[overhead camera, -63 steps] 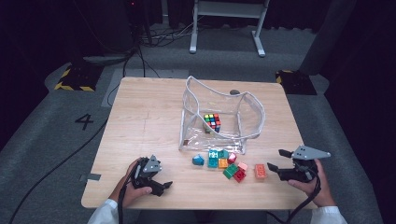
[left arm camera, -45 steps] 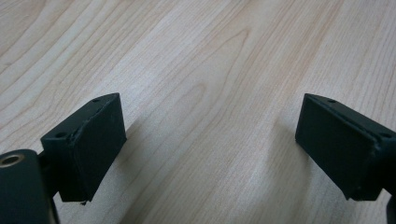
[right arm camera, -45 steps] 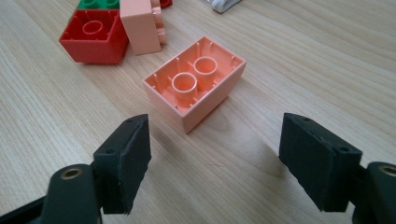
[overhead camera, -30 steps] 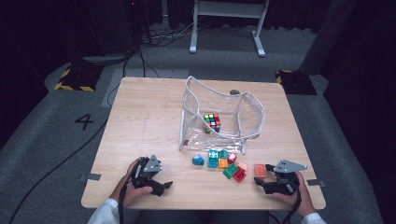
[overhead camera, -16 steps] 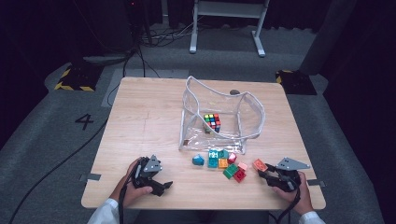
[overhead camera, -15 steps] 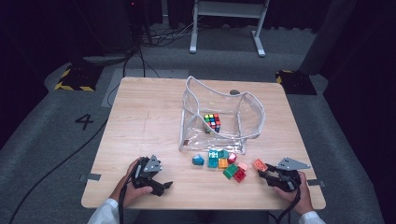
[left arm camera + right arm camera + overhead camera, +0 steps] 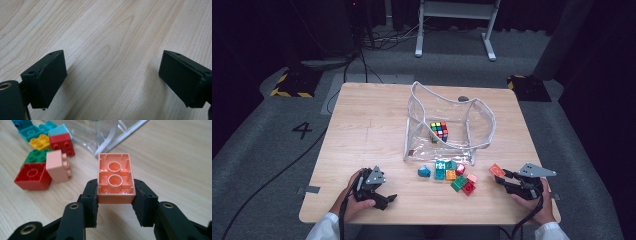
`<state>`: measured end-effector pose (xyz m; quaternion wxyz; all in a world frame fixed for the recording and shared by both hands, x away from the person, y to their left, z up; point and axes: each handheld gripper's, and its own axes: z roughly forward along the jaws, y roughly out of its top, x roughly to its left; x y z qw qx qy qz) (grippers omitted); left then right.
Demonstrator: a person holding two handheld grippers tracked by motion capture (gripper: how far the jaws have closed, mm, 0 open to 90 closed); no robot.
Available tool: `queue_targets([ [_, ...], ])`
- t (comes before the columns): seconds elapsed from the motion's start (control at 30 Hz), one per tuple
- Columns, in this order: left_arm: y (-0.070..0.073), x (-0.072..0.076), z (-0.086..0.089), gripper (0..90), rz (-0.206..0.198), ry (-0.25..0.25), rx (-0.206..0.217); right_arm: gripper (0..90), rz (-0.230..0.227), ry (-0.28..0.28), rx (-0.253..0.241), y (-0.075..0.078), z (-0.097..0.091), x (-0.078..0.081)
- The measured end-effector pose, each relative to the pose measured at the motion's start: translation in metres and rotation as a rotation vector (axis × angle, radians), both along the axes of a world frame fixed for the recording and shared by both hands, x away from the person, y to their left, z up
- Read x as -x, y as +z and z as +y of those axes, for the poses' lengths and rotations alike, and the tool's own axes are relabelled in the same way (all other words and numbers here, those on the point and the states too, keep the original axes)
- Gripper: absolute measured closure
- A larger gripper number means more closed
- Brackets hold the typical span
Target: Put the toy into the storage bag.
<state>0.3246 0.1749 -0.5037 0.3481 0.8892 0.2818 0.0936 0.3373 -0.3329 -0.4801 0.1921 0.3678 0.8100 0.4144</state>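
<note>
The step in hand looks like the lift after a pick: the right gripper (image 7: 115, 202) has just been closing and now has its two black jaws pressed on the short sides of an orange brick (image 7: 115, 176), gripping it near one end so that most of the brick sticks out ahead of the pads. In the high view the same brick (image 7: 496, 170) sits at the tip of the right gripper (image 7: 507, 176), near the front right of the table (image 7: 372, 120) and a little apart from the pile of loose bricks (image 7: 452, 172). The brick is turned so its hollow underside faces the gripper camera, with two round sockets showing one behind the other; its long axis runs straight out along the line of the jaws, toward the clear plastic bag (image 7: 447, 125) that stands open behind the pile with a puzzle cube (image 7: 439, 130) inside. The next move, by my reading, calls for carrying the brick up and over the bag's rim and letting go inside it, keeping the grip firm since only the near end is held. The left gripper (image 7: 112, 77) rests low over bare wood with its jaws spread wide and nothing between them.
</note>
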Motion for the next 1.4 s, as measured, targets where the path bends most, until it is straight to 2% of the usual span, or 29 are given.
queue_targets([
  [0.13, 0.0, 0.0, 0.0, 8.0, 0.0, 0.0, 0.001, 59.0, -0.049, 0.015, 0.005, 0.02, -0.002, -0.004],
  [0.33, 0.0, 0.0, 0.0, 8.0, 0.001, 0.0, 0.0, 59.0, -0.131, 0.009, -0.029, 0.059, -0.011, -0.019],
  [0.6, 0.0, 0.0, 0.0, 8.0, 0.0, 0.0, 0.0, 59.0, -0.176, 0.023, -0.049, 0.11, -0.011, -0.041],
  [0.73, 0.0, 0.0, 0.0, 8.0, 0.0, 0.0, 0.0, 59.0, -0.19, 0.05, -0.065, 0.129, -0.007, -0.052],
  [0.87, 0.0, 0.0, 0.0, 8.0, 0.0, 0.0, 0.0, 59.0, -0.2, 0.07, -0.075, 0.142, 0.0, -0.063],
  [0.97, 0.0, 0.0, 0.0, 8.0, 0.0, 0.0, 0.0, 59.0, -0.202, 0.097, -0.112, 0.15, 0.005, -0.071],
  [1.03, 0.0, 0.0, 0.0, 8.0, 0.0, 0.0, 0.0, 59.0, -0.202, 0.104, -0.109, 0.155, 0.01, -0.076],
  [1.13, 0.0, 0.0, 0.0, 7.9, 0.002, -0.001, 0.002, 58.9, -0.19, 0.13, -0.095, 0.16, 0.019, -0.084],
  [1.17, 0.0, 0.0, 0.0, 7.9, 0.001, 0.0, 0.001, 59.0, -0.194, 0.144, -0.069, 0.161, 0.023, -0.089],
  [1.23, 0.0, 0.0, 0.0, 7.9, 0.001, 0.0, 0.002, 59.0, -0.175, 0.151, -0.071, 0.162, 0.031, -0.094],
  [1.27, 0.0, 0.0, 0.0, 7.9, 0.001, 0.0, 0.001, 58.9, -0.181, 0.171, -0.052, 0.163, 0.036, -0.098],
  [1.37, 0.0, 0.0, 0.0, 7.9, 0.001, 0.0, 0.001, 59.0, -0.161, 0.211, -0.042, 0.163, 0.05, -0.105],
  [1.4, 0.0, 0.0, 0.0, 7.9, 0.001, 0.0, 0.001, 59.0, -0.162, 0.222, -0.021, 0.163, 0.055, -0.108],
])
